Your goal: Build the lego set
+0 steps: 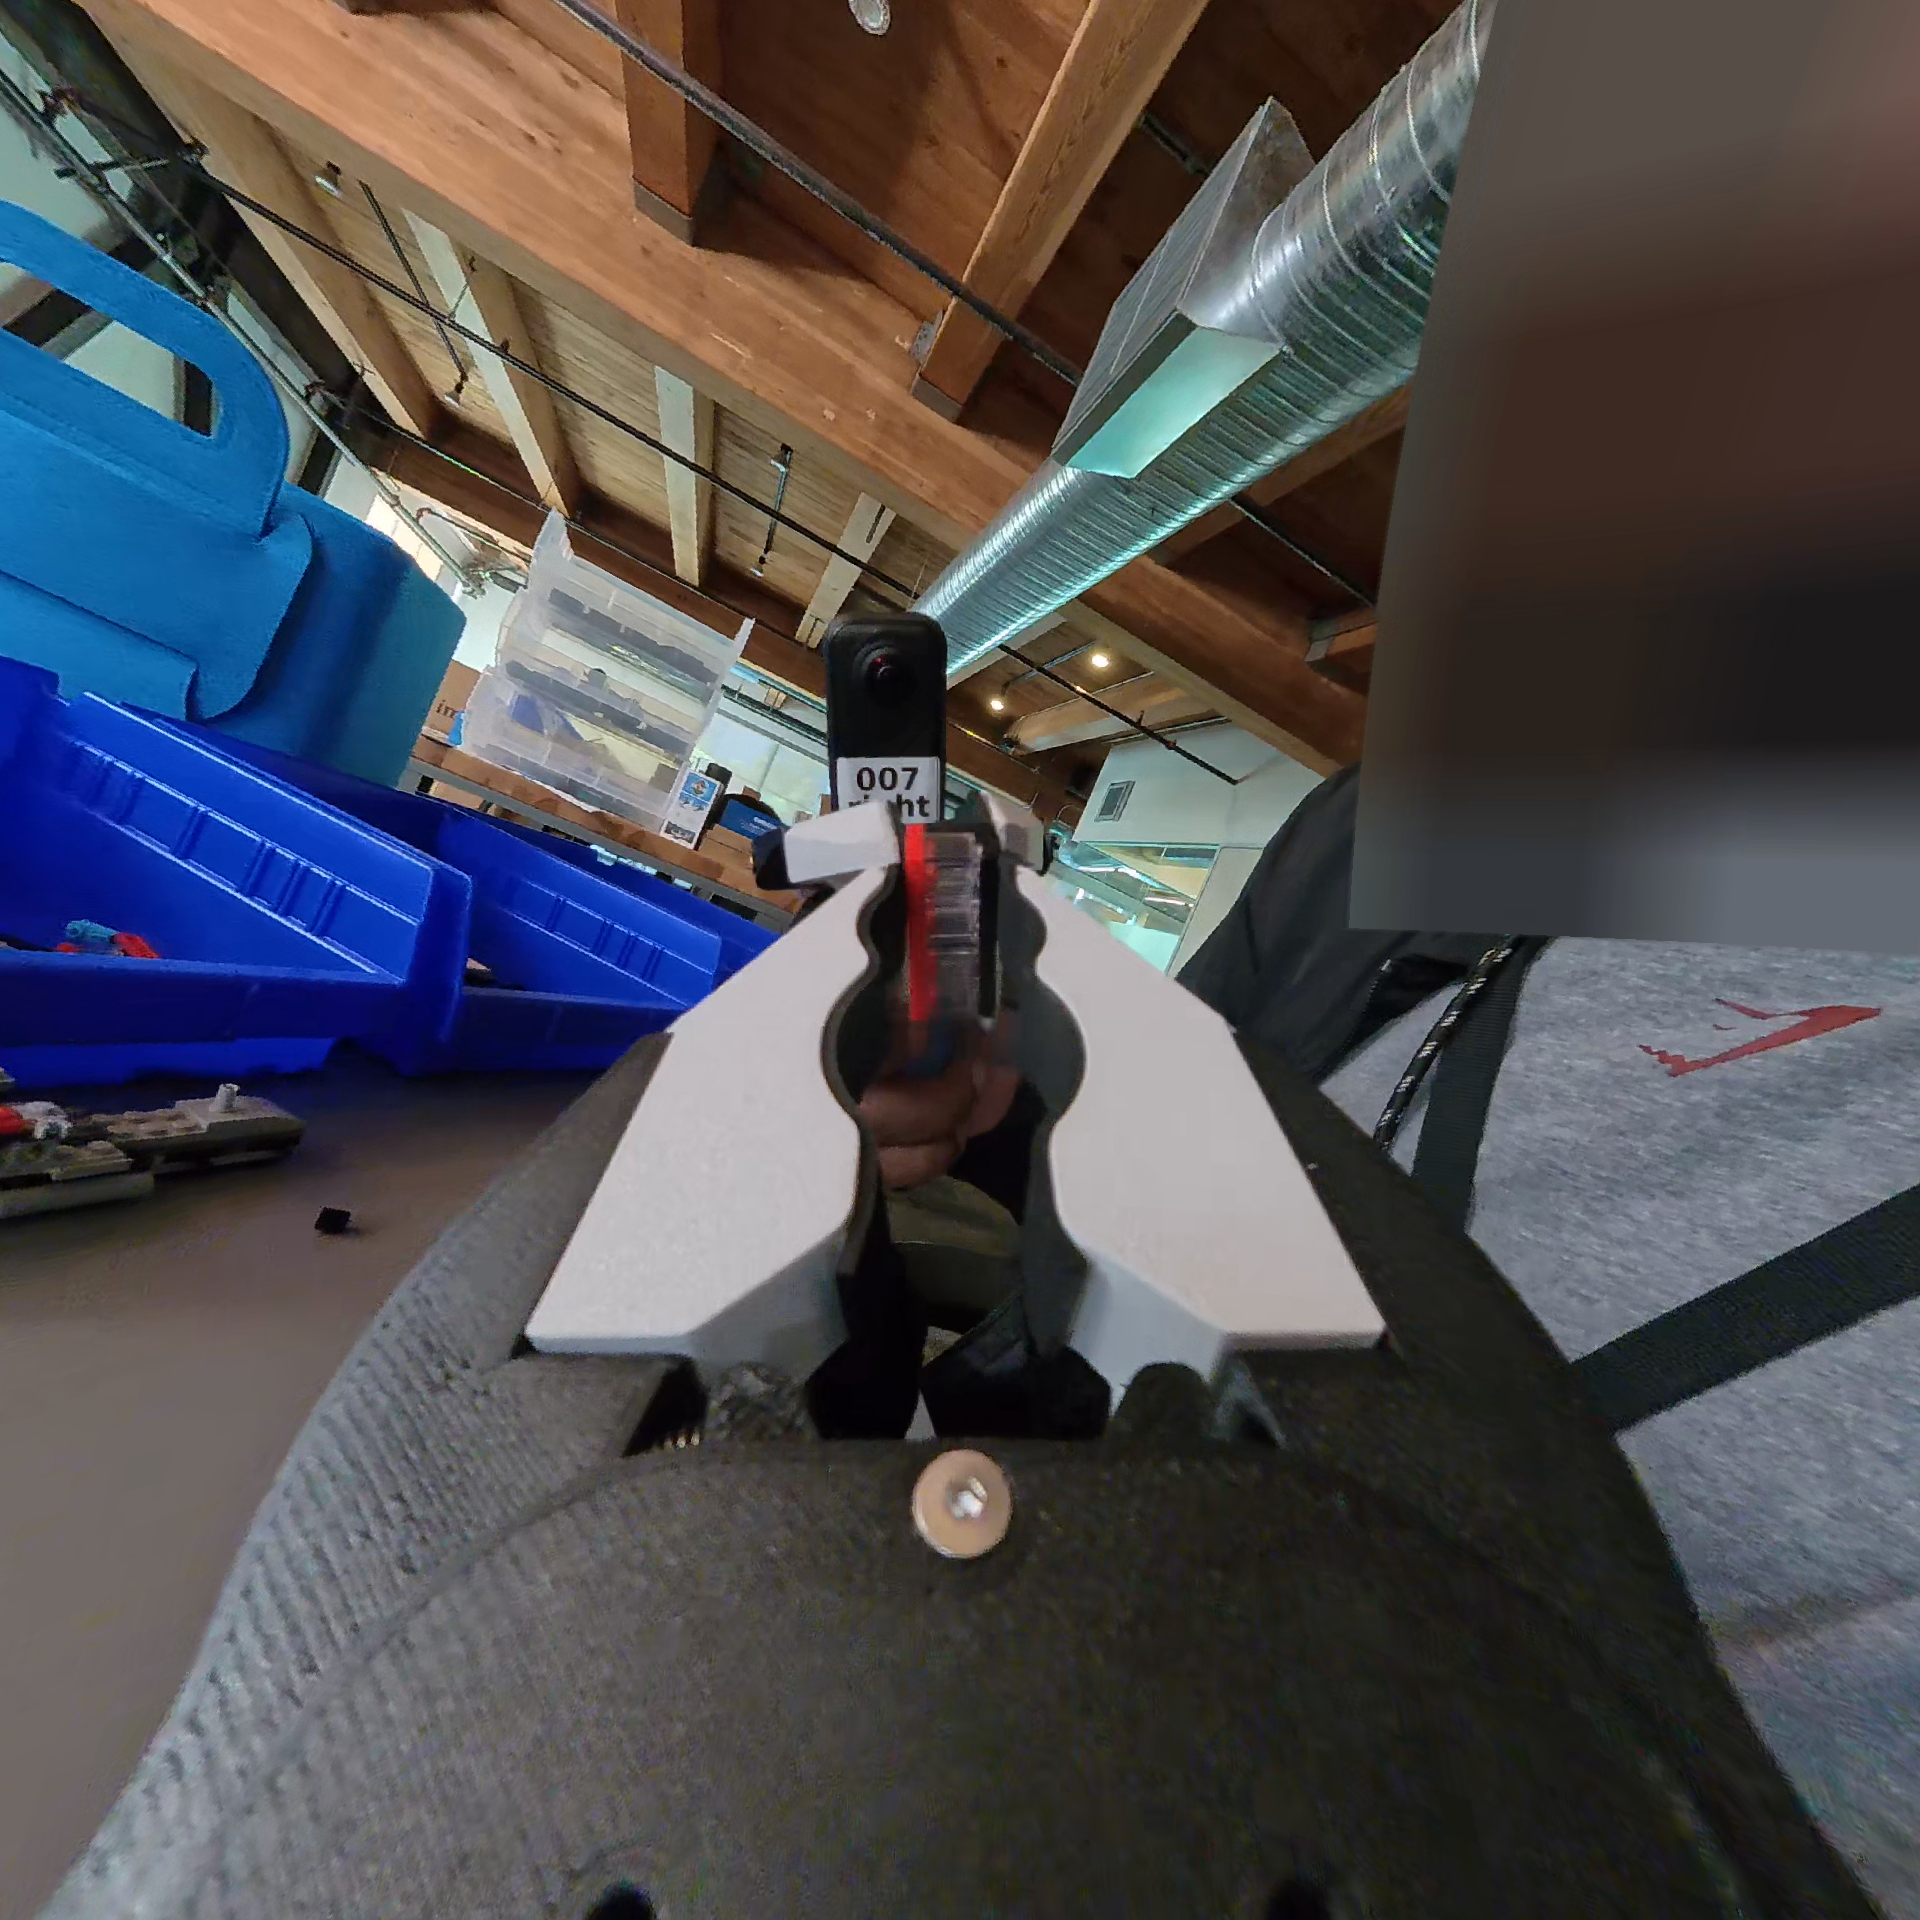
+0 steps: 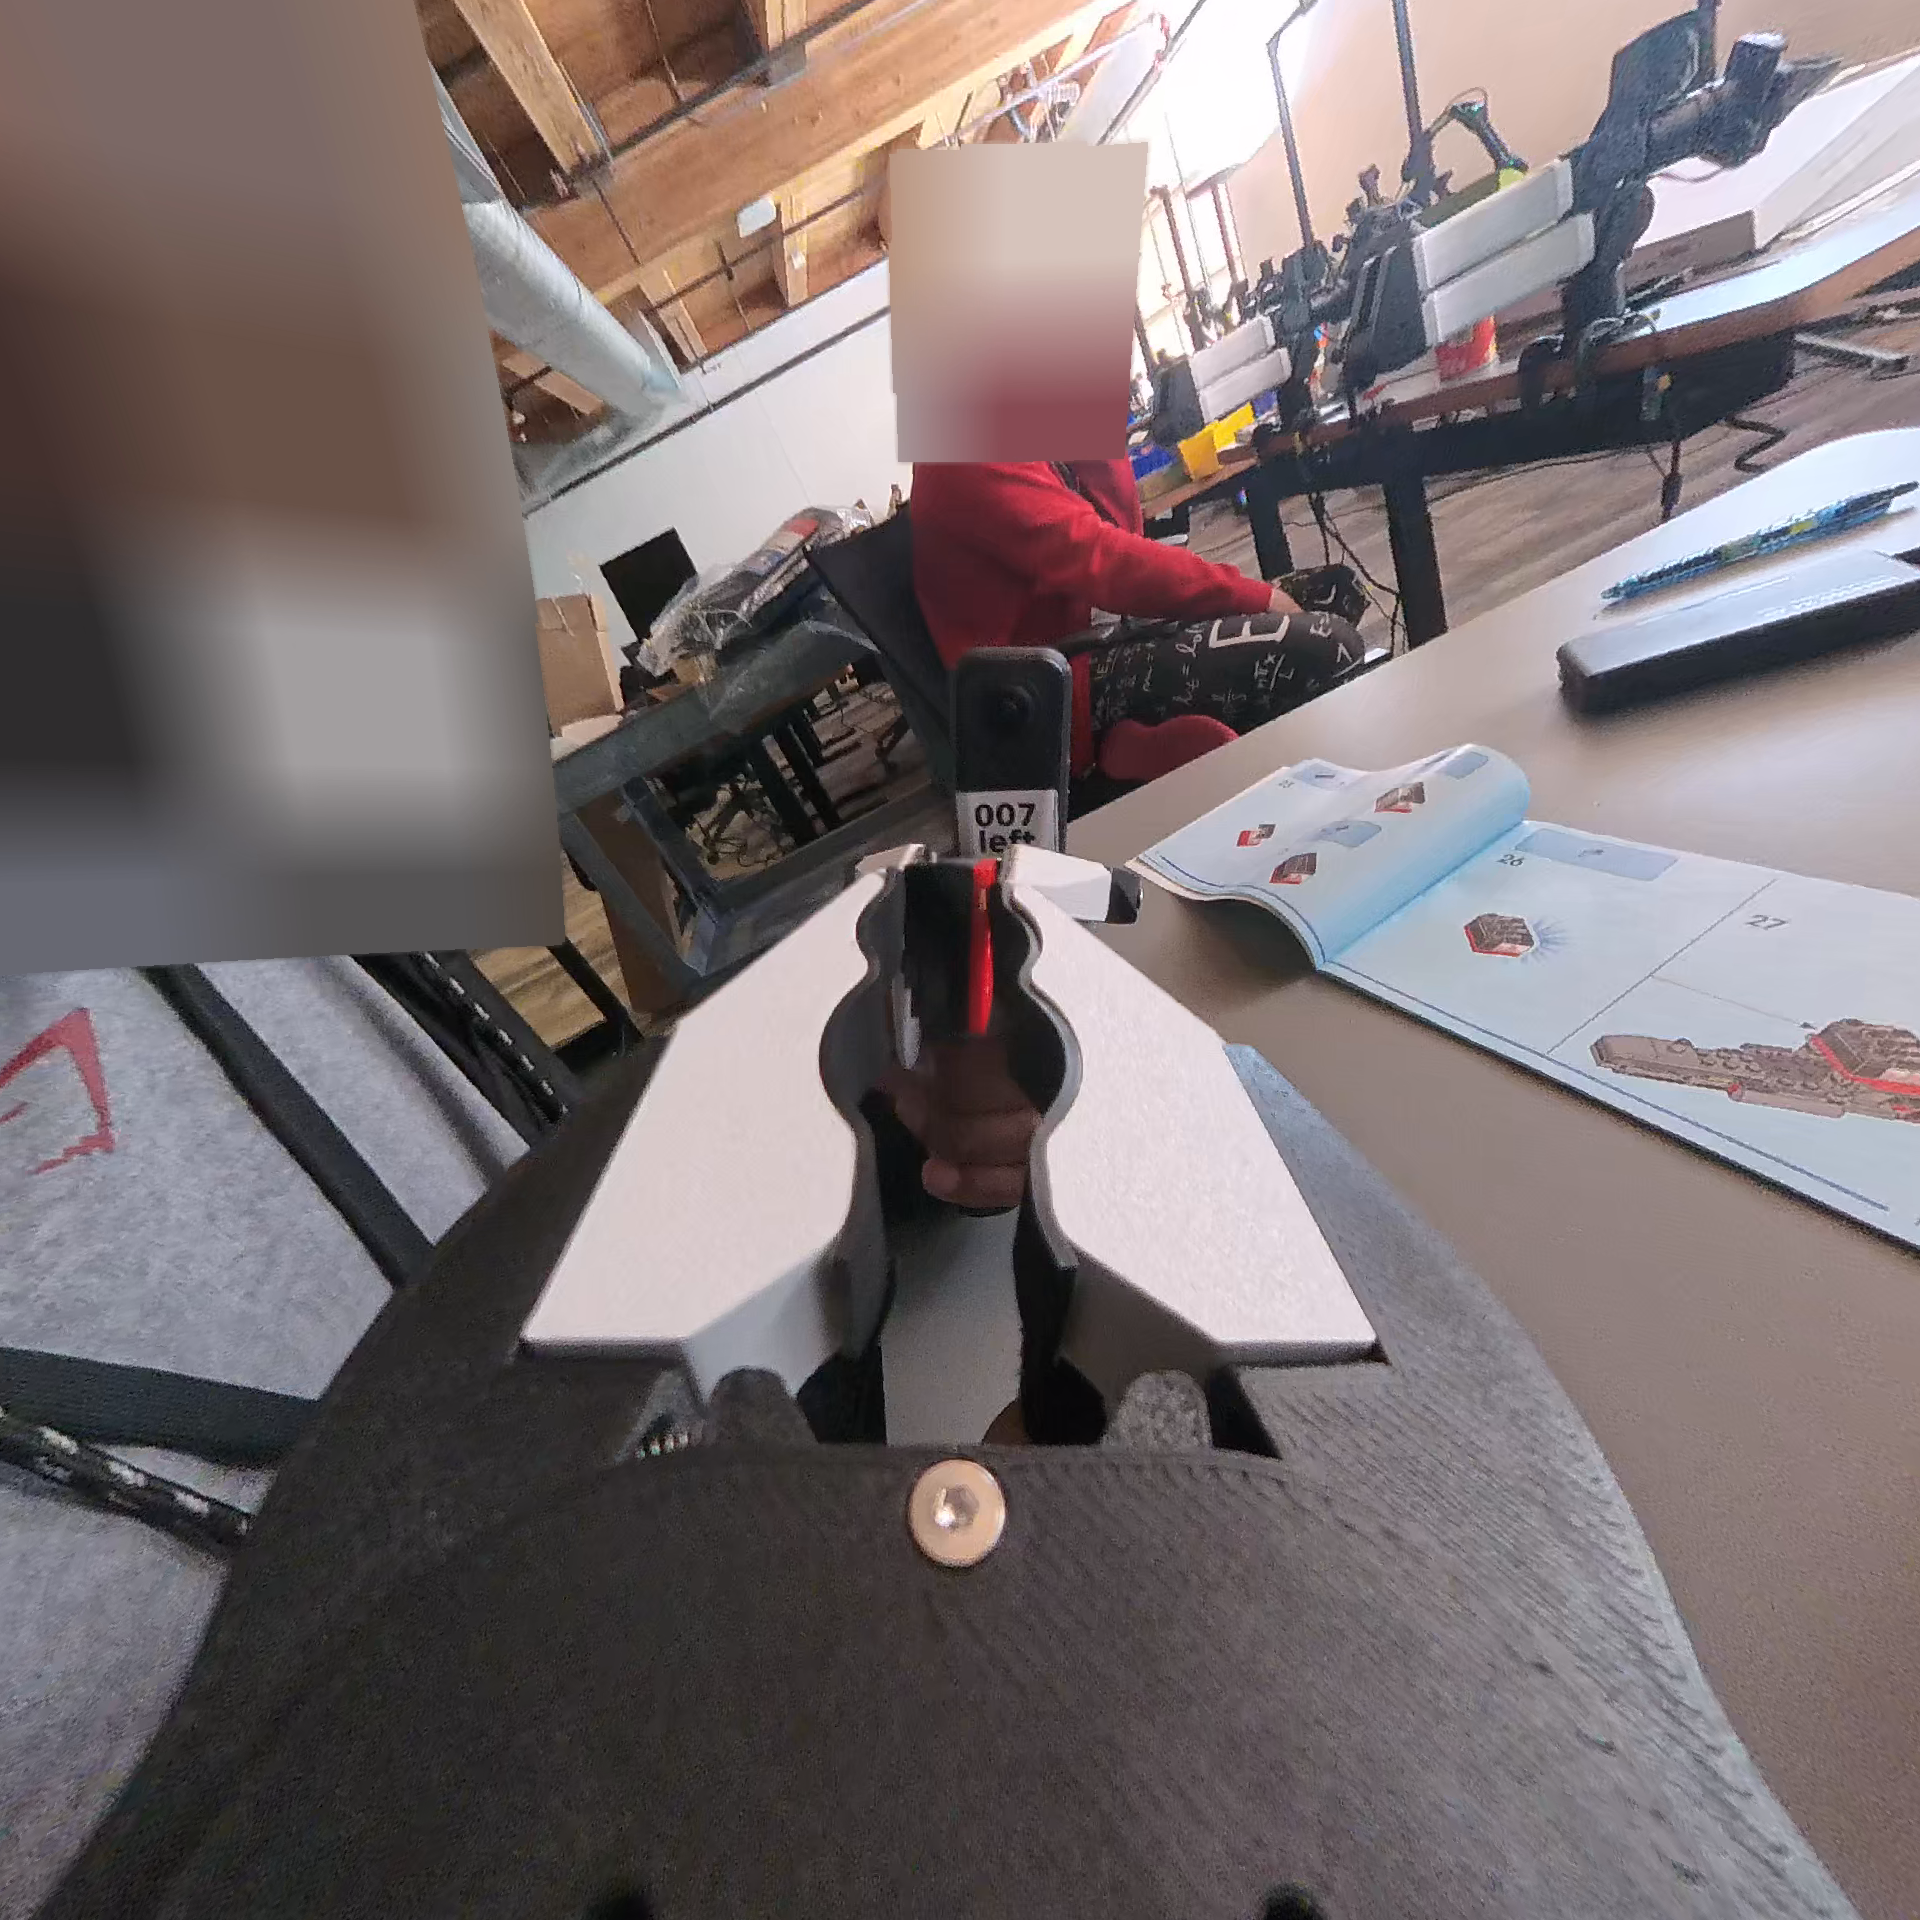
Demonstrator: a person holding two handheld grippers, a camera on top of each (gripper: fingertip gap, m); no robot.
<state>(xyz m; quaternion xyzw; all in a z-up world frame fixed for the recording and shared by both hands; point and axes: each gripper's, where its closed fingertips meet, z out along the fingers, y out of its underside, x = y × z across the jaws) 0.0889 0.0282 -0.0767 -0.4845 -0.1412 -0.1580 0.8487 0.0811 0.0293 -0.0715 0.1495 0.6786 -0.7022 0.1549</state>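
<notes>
My two grippers meet tip to tip above the table, facing each other. In the left wrist view my left gripper (image 1: pixel 940 883) is shut on a small lego assembly (image 1: pixel 920 935), a thin red plate against a grey studded part. The right gripper's white fingertips (image 1: pixel 842 854) close on the same assembly from the far side. In the right wrist view my right gripper (image 2: pixel 966 883) is shut on the assembly, seen as a red plate (image 2: pixel 982 966) beside a black part. One left fingertip (image 2: pixel 1091 894) shows just past it. A part-built grey model (image 1: pixel 135 1138) lies on the table at left.
Blue parts bins (image 1: pixel 312 914) and a blue case (image 1: pixel 156 540) stand at the left. A tiny black piece (image 1: pixel 332 1221) lies near the model. An open instruction booklet (image 2: pixel 1558 935), a black flat case (image 2: pixel 1745 623) and a pen (image 2: pixel 1756 551) lie at the right. A person in red sits beyond. Less than 4 cm separates the two grippers' tips.
</notes>
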